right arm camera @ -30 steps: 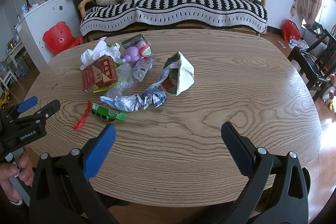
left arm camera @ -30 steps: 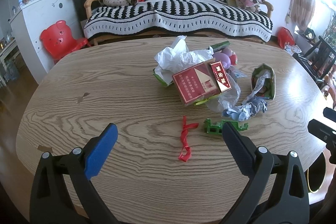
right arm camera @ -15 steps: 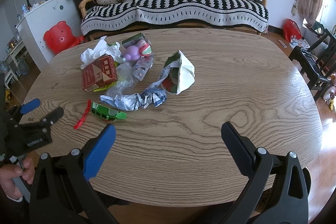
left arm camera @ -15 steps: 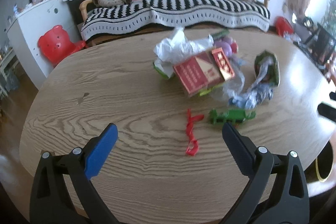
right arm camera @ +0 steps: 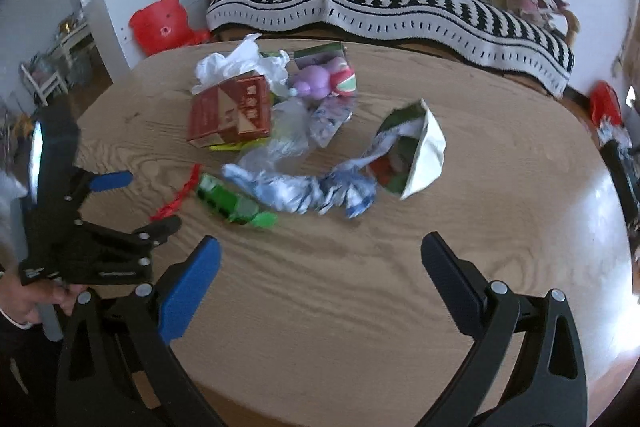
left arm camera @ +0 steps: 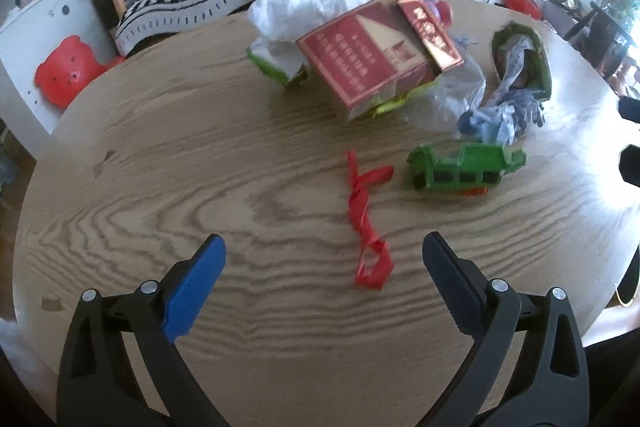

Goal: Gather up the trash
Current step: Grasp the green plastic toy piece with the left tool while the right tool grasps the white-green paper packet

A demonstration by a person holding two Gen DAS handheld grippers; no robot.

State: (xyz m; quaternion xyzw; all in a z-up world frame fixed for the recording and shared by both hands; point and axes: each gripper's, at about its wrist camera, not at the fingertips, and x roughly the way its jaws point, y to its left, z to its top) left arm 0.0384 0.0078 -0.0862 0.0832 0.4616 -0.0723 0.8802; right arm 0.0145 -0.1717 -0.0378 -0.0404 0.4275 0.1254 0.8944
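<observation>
Both: left gripper [left arm camera: 323, 254] agape above red ribbon [left arm camera: 368, 227]

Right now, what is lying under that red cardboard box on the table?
A yellow-green wrapper edge pokes out beneath the red box, and crumpled clear plastic lies against its right side. White tissue sits behind it. Whatever else lies beneath is covered by the box.
</observation>
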